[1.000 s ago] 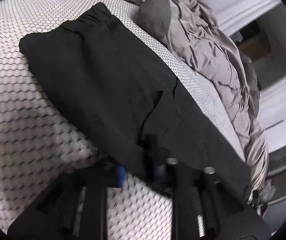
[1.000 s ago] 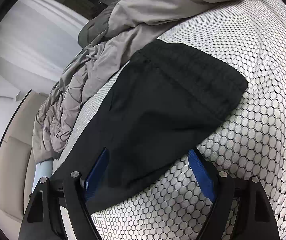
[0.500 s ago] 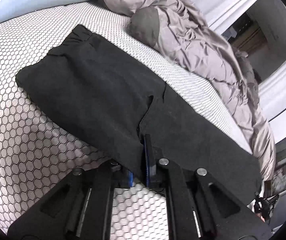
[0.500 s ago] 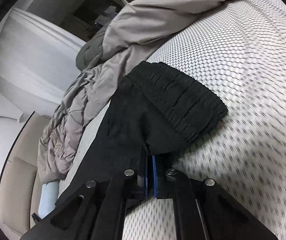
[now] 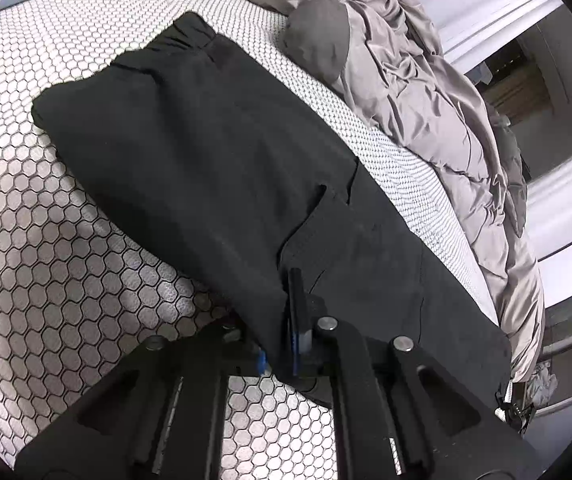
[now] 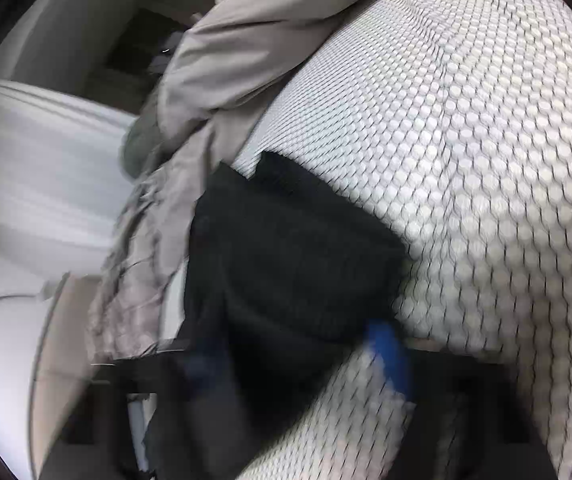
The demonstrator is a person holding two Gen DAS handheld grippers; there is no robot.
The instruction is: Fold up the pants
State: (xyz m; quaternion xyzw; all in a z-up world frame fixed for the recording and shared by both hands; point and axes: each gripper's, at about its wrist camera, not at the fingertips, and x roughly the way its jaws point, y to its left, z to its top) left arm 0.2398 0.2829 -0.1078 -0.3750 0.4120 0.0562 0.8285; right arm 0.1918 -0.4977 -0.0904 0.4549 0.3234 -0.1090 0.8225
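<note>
Black pants [image 5: 214, 152] lie lengthwise on a bed with a white honeycomb-patterned cover [image 5: 46, 264], waistband at the far left. My left gripper [image 5: 282, 340] is shut on the near edge of the pants close to the pocket slit. In the blurred right wrist view the pants [image 6: 286, 264] lie bunched with the ribbed waistband on top. My right gripper [image 6: 298, 360] has its blue pads spread apart, one finger [image 6: 390, 352] to the right of the cloth, so it is open around the pants' edge.
A crumpled grey duvet [image 5: 426, 92] runs along the far side of the bed, also in the right wrist view [image 6: 222, 60]. White walls and a dark doorway [image 5: 514, 80] lie beyond. The bed's edge drops off at the right of the left wrist view.
My right gripper closed on the waistband half a second ago and now has opened again, moving fast with blur. My left gripper stays shut on the pants' edge and has shifted slightly.
</note>
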